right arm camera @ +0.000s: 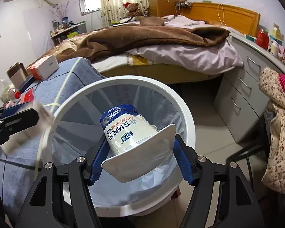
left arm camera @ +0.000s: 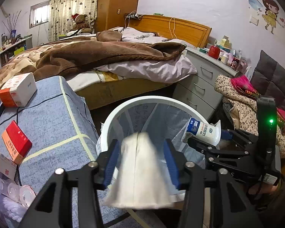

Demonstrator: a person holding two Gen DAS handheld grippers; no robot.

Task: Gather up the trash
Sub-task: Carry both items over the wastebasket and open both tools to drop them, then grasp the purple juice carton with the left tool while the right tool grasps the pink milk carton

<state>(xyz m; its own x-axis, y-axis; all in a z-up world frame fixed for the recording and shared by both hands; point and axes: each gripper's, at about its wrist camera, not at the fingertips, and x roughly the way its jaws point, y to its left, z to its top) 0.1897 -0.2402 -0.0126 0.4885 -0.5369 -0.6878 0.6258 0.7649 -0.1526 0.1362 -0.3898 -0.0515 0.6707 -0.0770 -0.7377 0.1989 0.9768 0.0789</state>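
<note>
A white round trash bin [left arm camera: 142,99] with a clear liner stands on the floor below both grippers. My left gripper [left arm camera: 140,144] hangs over its near rim. A blurred white tissue [left arm camera: 140,171] sits between its blue pads, with a gap showing on each side. My right gripper [right arm camera: 140,142] is over the bin's [right arm camera: 180,102] opening, shut on a white and blue yogurt cup [right arm camera: 129,131] by its wide rim, bottom pointing away. In the left wrist view that cup [left arm camera: 203,131] and the right gripper [left arm camera: 218,142] are over the bin's right rim.
A blue-covered table [left arm camera: 53,117] stands left of the bin, with red and white boxes [left arm camera: 17,146] and a cable on it. Behind is a bed [left arm camera: 104,57] with brown blankets. Grey drawers [right arm camera: 243,95] and a pile of clothes [right arm camera: 279,133] stand to the right.
</note>
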